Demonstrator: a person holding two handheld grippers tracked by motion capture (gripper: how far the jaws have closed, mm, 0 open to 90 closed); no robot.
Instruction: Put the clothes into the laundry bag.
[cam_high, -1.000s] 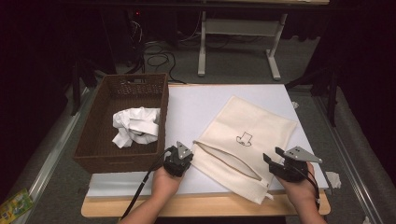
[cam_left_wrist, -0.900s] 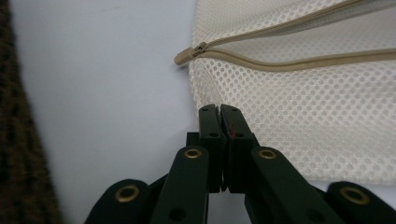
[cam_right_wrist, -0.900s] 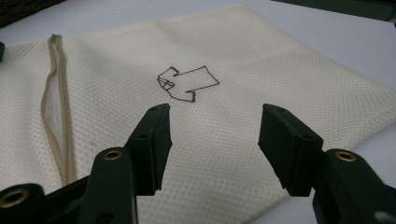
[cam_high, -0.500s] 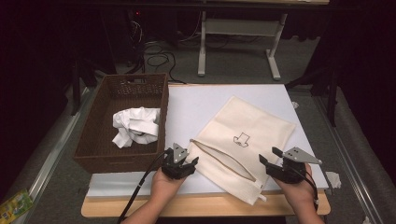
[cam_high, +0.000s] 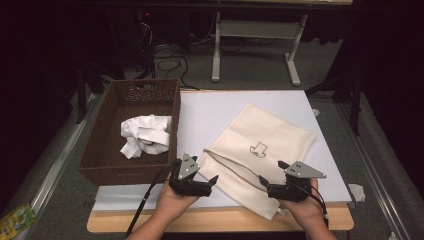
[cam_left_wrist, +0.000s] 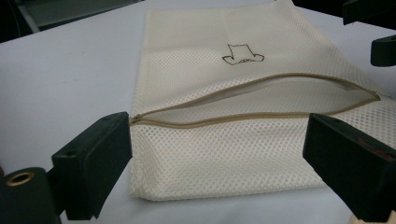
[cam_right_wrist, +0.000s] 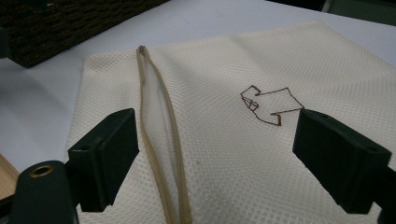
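We see the white table (cam_high: 240, 107), the brown woven basket (cam_high: 105, 167) of crumpled white cloth (cam_high: 145, 135), then the cream mesh bag (cam_high: 270, 135), zipper gaping, shirt outline stitched on, lying flat before our left gripper (cam_high: 212, 181) and right gripper (cam_high: 263, 184), whose jaws have just been opening, released, empty.

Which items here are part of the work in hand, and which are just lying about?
In the job:
- mesh laundry bag, zipper open
- left gripper, jaws just opened, nothing between them
- right gripper, likewise open and holding nothing
- probably the white garment in the wicker basket

Lying about:
- crumpled scrap at the table's right edge
- colourful packet on the floor
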